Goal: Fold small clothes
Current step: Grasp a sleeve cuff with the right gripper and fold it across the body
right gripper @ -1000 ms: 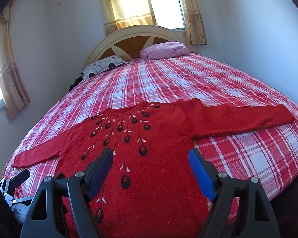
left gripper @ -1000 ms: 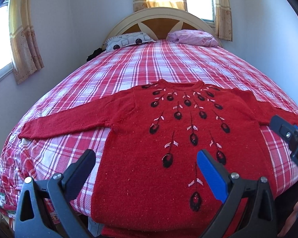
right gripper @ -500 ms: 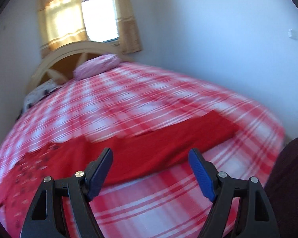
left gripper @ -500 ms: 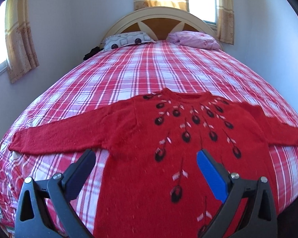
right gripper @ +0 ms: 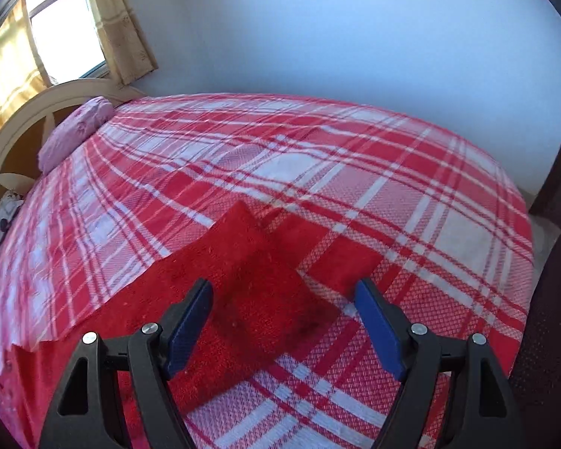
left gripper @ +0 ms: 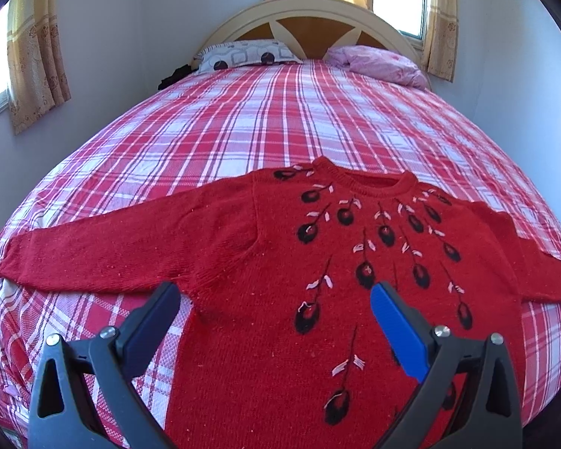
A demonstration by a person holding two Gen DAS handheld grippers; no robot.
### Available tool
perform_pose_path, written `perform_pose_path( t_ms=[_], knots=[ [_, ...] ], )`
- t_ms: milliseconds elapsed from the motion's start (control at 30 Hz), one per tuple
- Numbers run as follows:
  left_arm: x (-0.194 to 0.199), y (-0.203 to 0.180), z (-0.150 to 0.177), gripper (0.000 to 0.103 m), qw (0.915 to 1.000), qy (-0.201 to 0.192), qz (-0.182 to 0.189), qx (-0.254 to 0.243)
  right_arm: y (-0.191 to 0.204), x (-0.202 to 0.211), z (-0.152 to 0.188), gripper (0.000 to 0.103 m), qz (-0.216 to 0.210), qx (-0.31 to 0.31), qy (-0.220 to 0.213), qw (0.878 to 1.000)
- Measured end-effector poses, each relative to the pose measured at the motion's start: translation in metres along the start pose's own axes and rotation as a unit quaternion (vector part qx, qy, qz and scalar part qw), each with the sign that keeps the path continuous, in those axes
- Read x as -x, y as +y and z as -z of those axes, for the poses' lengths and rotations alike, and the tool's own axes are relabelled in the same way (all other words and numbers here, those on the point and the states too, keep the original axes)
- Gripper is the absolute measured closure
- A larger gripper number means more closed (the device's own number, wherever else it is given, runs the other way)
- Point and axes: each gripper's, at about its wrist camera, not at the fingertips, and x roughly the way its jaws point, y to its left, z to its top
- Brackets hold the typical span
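A red knit sweater (left gripper: pixel 265 262) with black and pink flower motifs lies flat, front up, on the bed, both sleeves spread out sideways. My left gripper (left gripper: pixel 273 299) is open and empty, held low over the sweater's left armpit and body. In the right wrist view the sweater's right sleeve (right gripper: pixel 243 273) ends in a cuff just ahead. My right gripper (right gripper: pixel 284 299) is open and empty, close above that cuff, casting a shadow on it.
The bed has a red and white plaid cover (left gripper: pixel 280 119). A patterned pillow (left gripper: pixel 243 54) and a pink pillow (left gripper: pixel 377 63) lie by the cream headboard (left gripper: pixel 310 11). Walls stand close on both sides; the bed's right edge (right gripper: pixel 520 224) drops to the floor.
My right gripper has swung right from the sweater's body to its right sleeve cuff and come down close. My left gripper has shifted left and forward over the sweater.
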Motion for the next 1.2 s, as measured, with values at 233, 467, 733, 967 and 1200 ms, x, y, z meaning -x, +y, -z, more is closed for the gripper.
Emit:
perform_pose_path(
  t_ms=[233,467,733,967,1200],
  knots=[
    [-0.011,0.005,0.005,0.000,0.9999,0.013,-0.001,0.002,0.020,0.002,0.010,0.065,0.004,0.072,-0.004,0.997],
    [-0.016,0.013,0.008,0.000,0.9997,0.020,0.006,0.015,0.025,0.005,0.001,0.084,-0.027,0.062,0.024,0.997],
    [-0.018,0.036,0.007,0.000,0.9985,0.020,0.007,0.051,0.095,0.096,-0.004,0.084,-0.131,0.116,-0.016,0.984],
    [-0.011,0.054,0.004,0.000,0.9977,0.001,0.000,0.067,0.228,0.189,0.039,0.084,-0.313,0.207,0.006,0.927],
    [0.000,0.089,0.003,0.000,0.9957,-0.019,-0.033,0.084,0.374,0.213,0.152,0.084,-0.438,0.287,0.077,0.848]
  ],
)
